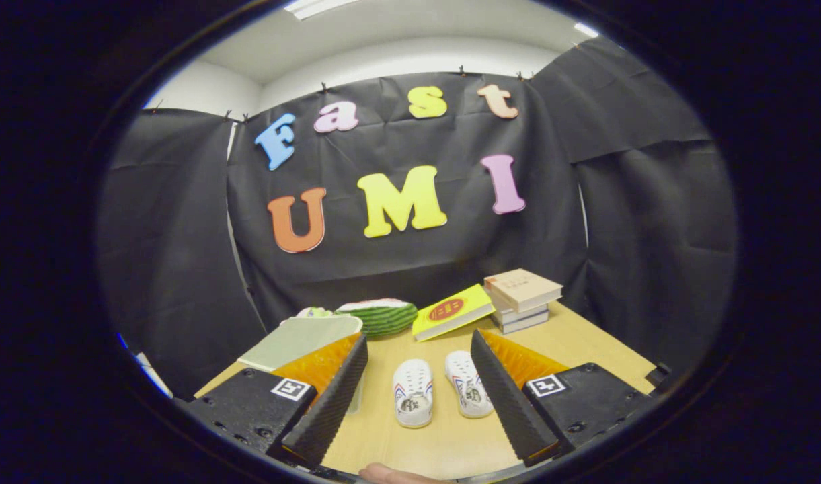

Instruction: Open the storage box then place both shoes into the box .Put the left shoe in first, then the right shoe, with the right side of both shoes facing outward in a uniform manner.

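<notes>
Two small white shoes with red and blue side stripes stand side by side on the wooden table [585, 336], toes pointing away. One shoe [413, 393] lies between my fingers. The other shoe [465, 383] sits close against the right finger [507, 396]. My gripper [419, 339] hovers low over the table and is open wide, holding nothing. The storage box [301, 339], clear with a pale green lid lying shut on top, stands to the left, partly hidden behind the left finger [333, 396].
Beyond the shoes lie a watermelon-slice toy [380, 314], a yellow book [452, 310] and a stack of books [522, 299] at the back right. A person's fingertip [390, 474] shows under the gripper. Black cloth walls close in the table's far side.
</notes>
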